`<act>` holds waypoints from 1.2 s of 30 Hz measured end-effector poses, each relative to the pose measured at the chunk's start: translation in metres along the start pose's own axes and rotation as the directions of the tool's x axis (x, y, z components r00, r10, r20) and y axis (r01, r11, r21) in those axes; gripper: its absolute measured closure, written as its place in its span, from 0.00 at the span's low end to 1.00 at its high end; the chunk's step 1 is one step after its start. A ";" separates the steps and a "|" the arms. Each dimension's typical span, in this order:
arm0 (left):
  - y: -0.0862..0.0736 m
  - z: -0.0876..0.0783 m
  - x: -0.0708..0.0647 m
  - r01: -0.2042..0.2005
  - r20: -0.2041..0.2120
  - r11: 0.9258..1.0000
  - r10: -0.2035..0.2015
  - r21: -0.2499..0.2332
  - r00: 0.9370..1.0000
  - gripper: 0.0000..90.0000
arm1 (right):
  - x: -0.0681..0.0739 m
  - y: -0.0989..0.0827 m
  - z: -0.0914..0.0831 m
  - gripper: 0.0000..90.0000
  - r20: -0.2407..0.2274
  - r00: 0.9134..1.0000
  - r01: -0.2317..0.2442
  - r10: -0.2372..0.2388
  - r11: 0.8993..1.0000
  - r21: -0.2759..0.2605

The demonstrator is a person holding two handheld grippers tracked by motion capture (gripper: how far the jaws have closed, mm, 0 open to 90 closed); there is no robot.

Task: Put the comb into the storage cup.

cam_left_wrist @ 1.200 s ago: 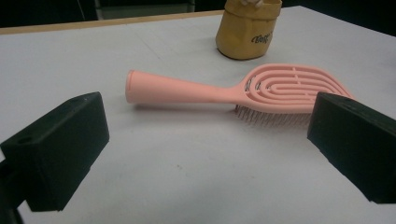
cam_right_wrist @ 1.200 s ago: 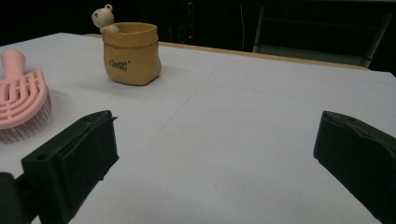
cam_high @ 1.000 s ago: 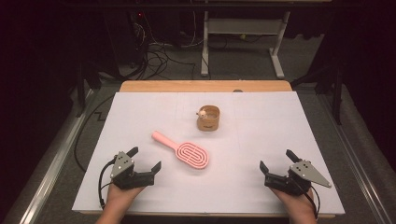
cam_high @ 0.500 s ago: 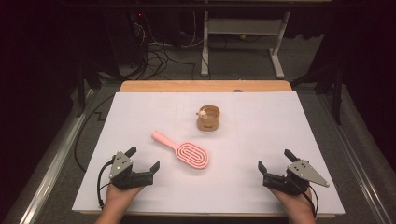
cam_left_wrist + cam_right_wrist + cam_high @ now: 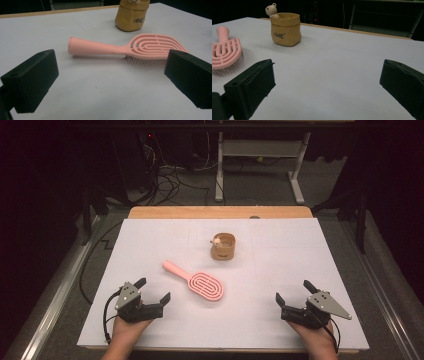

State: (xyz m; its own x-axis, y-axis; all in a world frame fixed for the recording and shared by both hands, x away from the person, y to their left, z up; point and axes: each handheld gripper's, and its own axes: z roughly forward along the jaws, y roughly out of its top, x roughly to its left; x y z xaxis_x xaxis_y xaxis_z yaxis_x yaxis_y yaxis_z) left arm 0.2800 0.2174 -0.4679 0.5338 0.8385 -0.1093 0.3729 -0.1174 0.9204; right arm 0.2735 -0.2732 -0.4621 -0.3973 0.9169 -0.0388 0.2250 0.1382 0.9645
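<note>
A pink hairbrush [image 5: 197,282] lies bristles down on the white sheet [image 5: 280,255], its handle pointing to the far left. Behind it stands a small tan pot [image 5: 223,246] with a little bear figure on its rim. My left gripper [image 5: 153,289] rests near the front left, open and empty, just short of the brush's handle. In the left gripper view the brush [image 5: 125,46] lies across, beyond the open jaws [image 5: 110,80], with the pot [image 5: 131,15] farther back. My right gripper [image 5: 293,290] sits open and empty at the front right. Its own view has the pot [image 5: 285,30] and brush head [image 5: 225,53] off to the left.
The white sheet covers a wooden table whose bare edge [image 5: 220,212] shows at the back. Beyond it are a dark floor with cables [image 5: 170,175] and a white metal stand [image 5: 260,155]. Bare sheet lies between the right gripper and the pot.
Both hands have shifted only very slightly near the front edge. The brush and the pot have not moved, and both grippers stay open.
</note>
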 end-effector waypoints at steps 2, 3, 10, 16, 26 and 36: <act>0.000 0.000 0.001 0.008 0.003 1.000 -0.008 0.000 1.000 0.00 | 0.000 0.000 0.000 0.01 0.000 1.000 0.002 -0.002 1.000 -0.002; 0.000 0.000 0.001 0.013 0.005 1.000 -0.013 -0.002 1.000 0.00 | 0.000 0.000 -0.001 0.01 -0.001 1.000 0.001 -0.001 1.000 -0.002; 0.000 -0.001 0.004 0.045 0.029 0.999 -0.045 -0.017 0.999 0.00 | 0.000 0.000 -0.001 0.01 0.001 1.000 0.003 -0.003 1.000 0.001; 0.002 -0.001 0.004 0.039 0.027 0.999 -0.038 -0.005 0.999 0.00 | 0.001 0.000 -0.001 0.01 0.001 1.000 0.005 -0.005 1.000 0.002; 0.003 -0.005 0.002 0.005 0.013 1.000 -0.005 -0.027 1.000 0.09 | 0.000 0.001 -0.002 0.01 -0.002 1.000 0.004 -0.004 1.000 -0.001; 0.005 -0.009 0.001 -0.007 0.036 0.999 0.008 -0.033 0.999 0.23 | 0.001 0.001 -0.001 0.01 -0.003 1.000 0.006 -0.006 1.000 0.001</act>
State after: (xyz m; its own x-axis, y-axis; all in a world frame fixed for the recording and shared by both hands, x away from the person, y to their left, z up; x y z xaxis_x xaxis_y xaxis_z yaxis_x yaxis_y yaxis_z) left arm 0.2760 0.2225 -0.4598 0.5637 0.8179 -0.1155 0.3437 -0.1051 0.9332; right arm 0.2723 -0.2730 -0.4609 -0.4015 0.9148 -0.0433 0.2232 0.1436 0.9641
